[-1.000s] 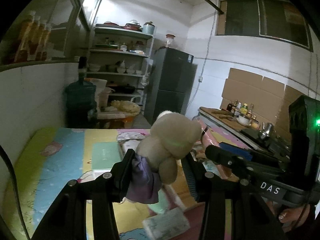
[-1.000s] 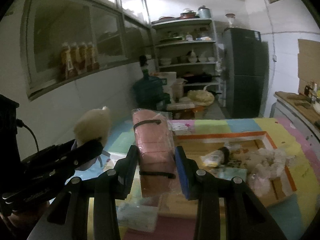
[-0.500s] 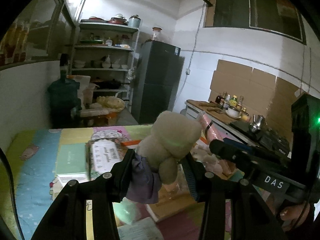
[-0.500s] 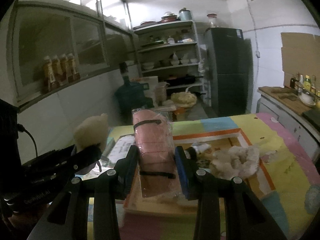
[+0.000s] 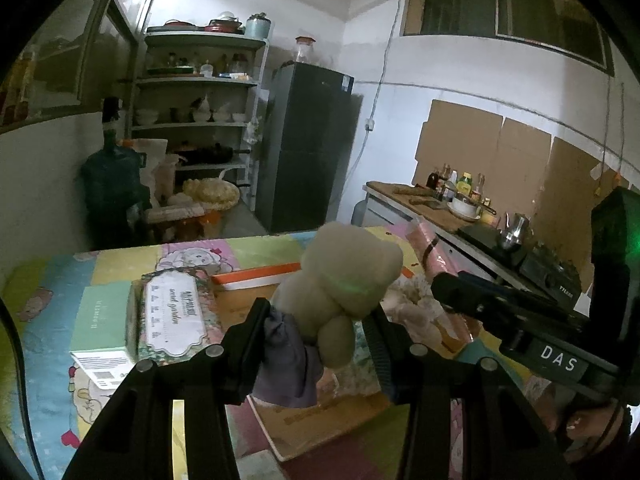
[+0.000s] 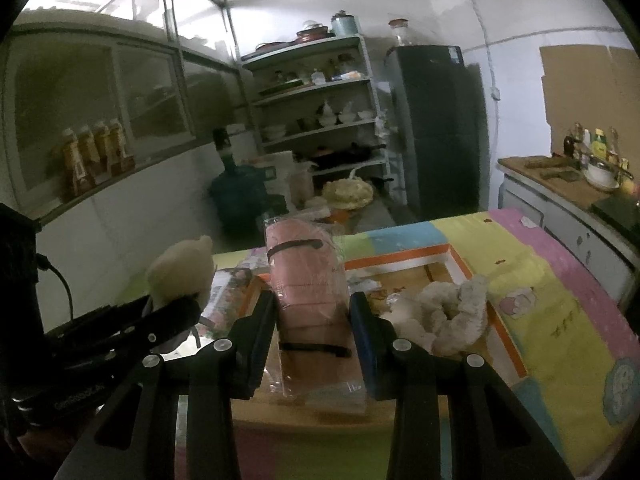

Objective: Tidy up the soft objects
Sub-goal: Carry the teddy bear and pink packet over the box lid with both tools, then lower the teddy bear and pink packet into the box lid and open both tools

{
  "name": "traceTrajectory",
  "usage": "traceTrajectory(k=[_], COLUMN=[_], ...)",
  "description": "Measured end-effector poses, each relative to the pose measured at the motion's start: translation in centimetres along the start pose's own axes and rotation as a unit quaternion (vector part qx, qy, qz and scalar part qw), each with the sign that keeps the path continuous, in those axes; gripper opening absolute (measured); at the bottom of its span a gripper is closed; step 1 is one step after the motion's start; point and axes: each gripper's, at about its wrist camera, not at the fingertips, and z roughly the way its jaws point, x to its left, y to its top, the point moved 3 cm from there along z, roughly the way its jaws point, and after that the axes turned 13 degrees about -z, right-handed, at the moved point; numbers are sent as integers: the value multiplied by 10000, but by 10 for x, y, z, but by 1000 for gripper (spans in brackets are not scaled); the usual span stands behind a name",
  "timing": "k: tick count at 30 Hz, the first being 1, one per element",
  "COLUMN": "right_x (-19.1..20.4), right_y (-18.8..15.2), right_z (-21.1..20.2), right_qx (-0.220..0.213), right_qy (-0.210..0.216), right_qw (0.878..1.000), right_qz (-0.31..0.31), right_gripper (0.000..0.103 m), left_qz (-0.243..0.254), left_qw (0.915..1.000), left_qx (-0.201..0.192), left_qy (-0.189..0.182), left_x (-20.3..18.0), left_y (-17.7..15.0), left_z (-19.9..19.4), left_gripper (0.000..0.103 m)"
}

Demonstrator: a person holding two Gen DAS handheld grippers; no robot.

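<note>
The plush [image 5: 344, 280] sits clamped in the left gripper [image 5: 318, 330], jaws about half apart and pressing its purple cloth and pale body, held above the near end of the tray [image 5: 256, 278]. The pink pack [image 6: 310, 292], wrapped in clear film with dark straps, is pinched the same way in the right gripper [image 6: 314, 332], also over the tray. Both loads look ready to be set down inside the orange-edged tray. To do it well, lower each one until it rests on the tray floor before letting go, and keep the two grippers apart so they do not knock. A fluffy white item [image 6: 452, 312] already lies in the tray, so aim for the bare wood beside it.

The tray lies on a pastel cartoon mat [image 6: 560, 304]; a floral pack [image 5: 172, 316] and a green box [image 5: 102, 316] rest just left of it. Beyond are shelves [image 5: 196, 84], a dark fridge [image 5: 308, 144] and a counter [image 5: 424, 200] with bottles.
</note>
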Motion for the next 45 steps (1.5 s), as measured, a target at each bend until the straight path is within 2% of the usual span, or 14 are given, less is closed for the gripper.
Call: traceTrajectory(k=[16,28,45], right_x=[-42,-83,-113], right_y=[-15,-29,-47], right_z=[9,13,40], right_qx=[135,278,580], right_qy=[-210,-557,-598], right_qw=[9992,9965,9937], right_qz=[315,558,750], right_gripper=[39,39,39], left_qz=[86,146,284], left_qw=[9994,9987,9965], left_qx=[327,489,775], left_qy=[57,17,160], left_x=[-21,-38,-58], left_y=[-4,-5,-13], left_z=[50,82,124], left_gripper=[48,48,48])
